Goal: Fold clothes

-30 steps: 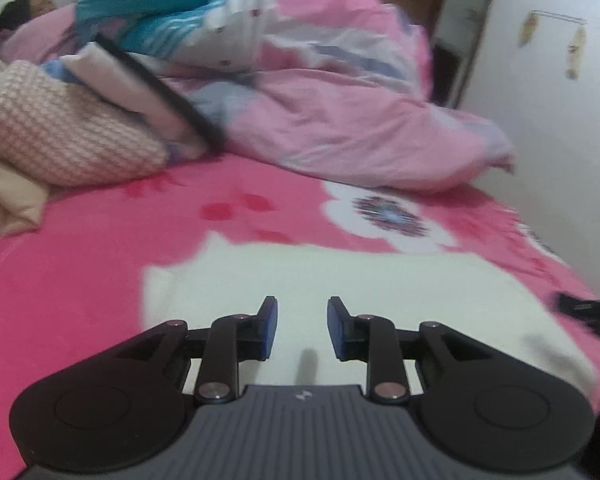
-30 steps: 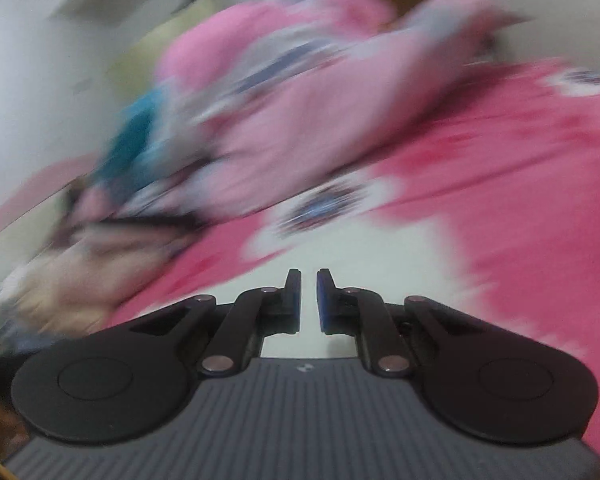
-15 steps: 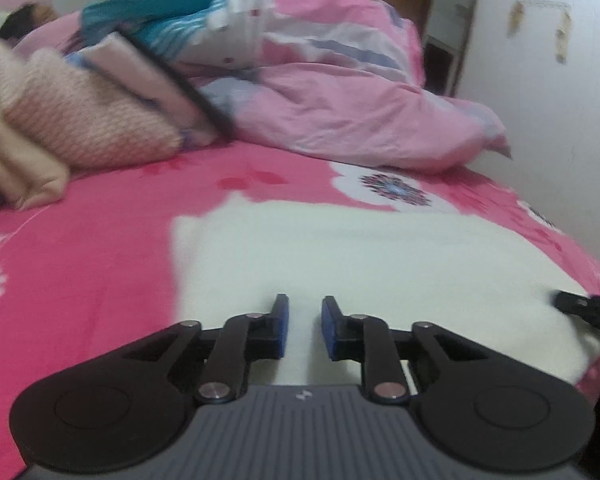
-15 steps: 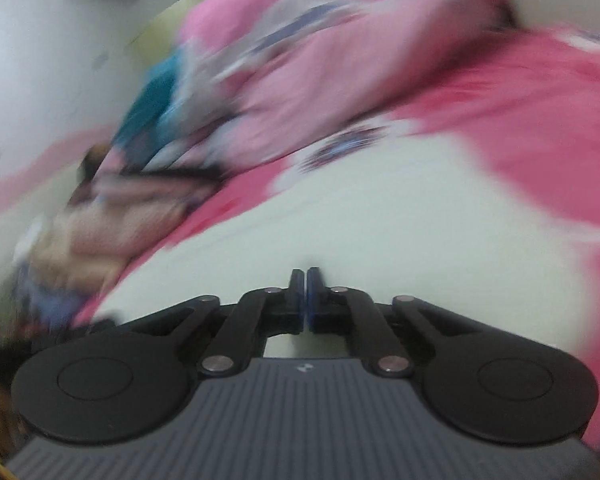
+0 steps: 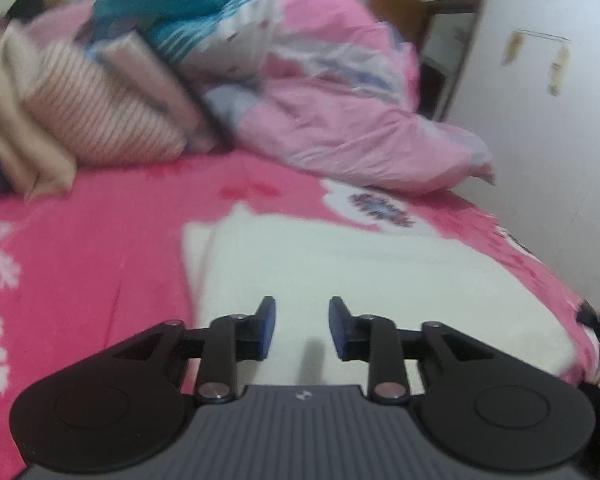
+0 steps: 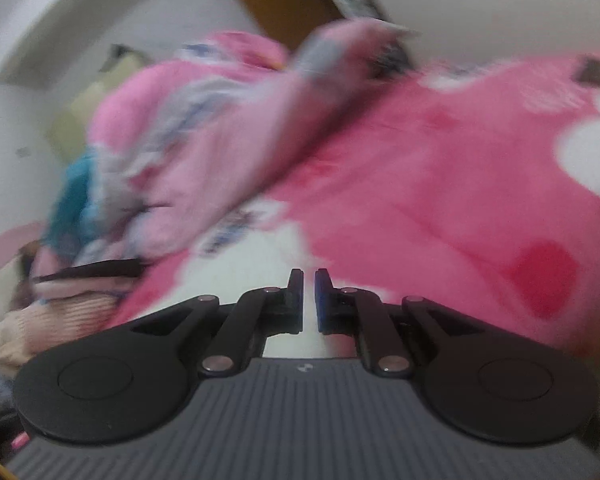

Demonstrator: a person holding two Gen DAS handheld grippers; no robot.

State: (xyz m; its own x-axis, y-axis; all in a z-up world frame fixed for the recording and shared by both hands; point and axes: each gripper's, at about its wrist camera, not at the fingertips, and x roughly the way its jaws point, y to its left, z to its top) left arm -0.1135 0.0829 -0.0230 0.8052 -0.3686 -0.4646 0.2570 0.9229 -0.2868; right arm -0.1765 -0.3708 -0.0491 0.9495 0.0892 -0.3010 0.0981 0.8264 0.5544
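In the left wrist view, 1 pile of folded clothes (image 5: 100,120) is seen at far left, 1 pink quilt (image 5: 340,120) is bunched behind, and 1 cream garment (image 5: 380,272) is spread flat on the pink bedsheet (image 5: 80,248). The left gripper (image 5: 302,326) is held over the garment, its 2 fingers spread and opening, nothing between them. The right gripper (image 6: 309,300) is shown with 2 fingers parted by a narrow gap and opening, nothing pinched, over the garment's edge; blur hides finer detail.

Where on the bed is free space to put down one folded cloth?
Free: the pink blanket left of the white garment, in front of the striped pillow. Crowded: the bed's far end, where the pink quilt and the pillow pile up.
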